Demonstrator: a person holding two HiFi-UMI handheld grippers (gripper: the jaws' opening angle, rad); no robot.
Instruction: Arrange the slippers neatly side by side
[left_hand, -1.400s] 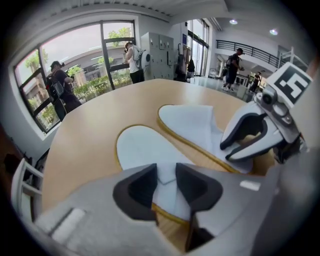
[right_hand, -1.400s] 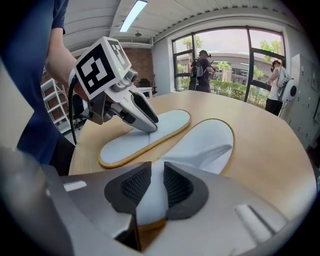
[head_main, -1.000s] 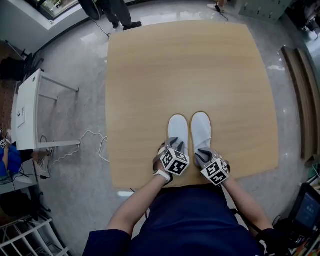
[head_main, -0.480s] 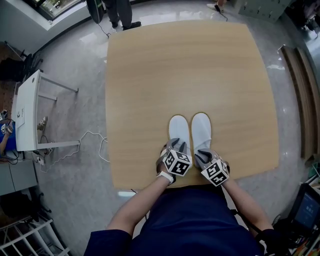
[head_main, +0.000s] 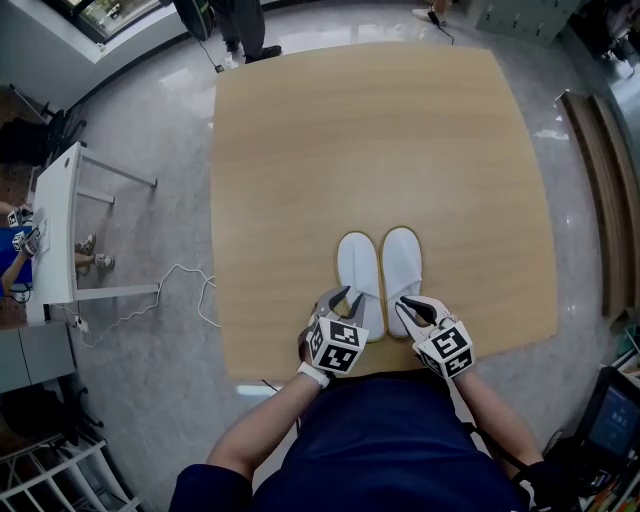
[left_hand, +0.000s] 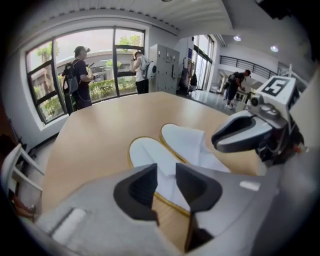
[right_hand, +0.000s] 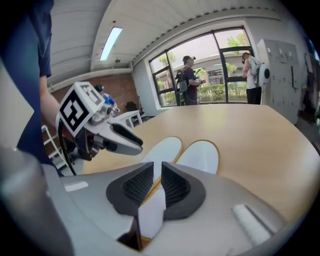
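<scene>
While the table (head_main: 380, 150) offers wide bare wood beyond the toes, its near edge sits just behind the heels, so I'd lift my tools straight up, dragging nothing. Left slipper (head_main: 357, 265) and right slipper (head_main: 402, 260) lie close alongside, parallel. Left gripper (head_main: 347, 298) gapes empty; right gripper (head_main: 412, 308) is closing, that heel inside its gap, seemingly unpinched.

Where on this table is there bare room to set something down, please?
The table beyond the slippers' toes is all bare, as are the strips from each slipper to the side edges. Only the near edge by the heels is crowded.
</scene>
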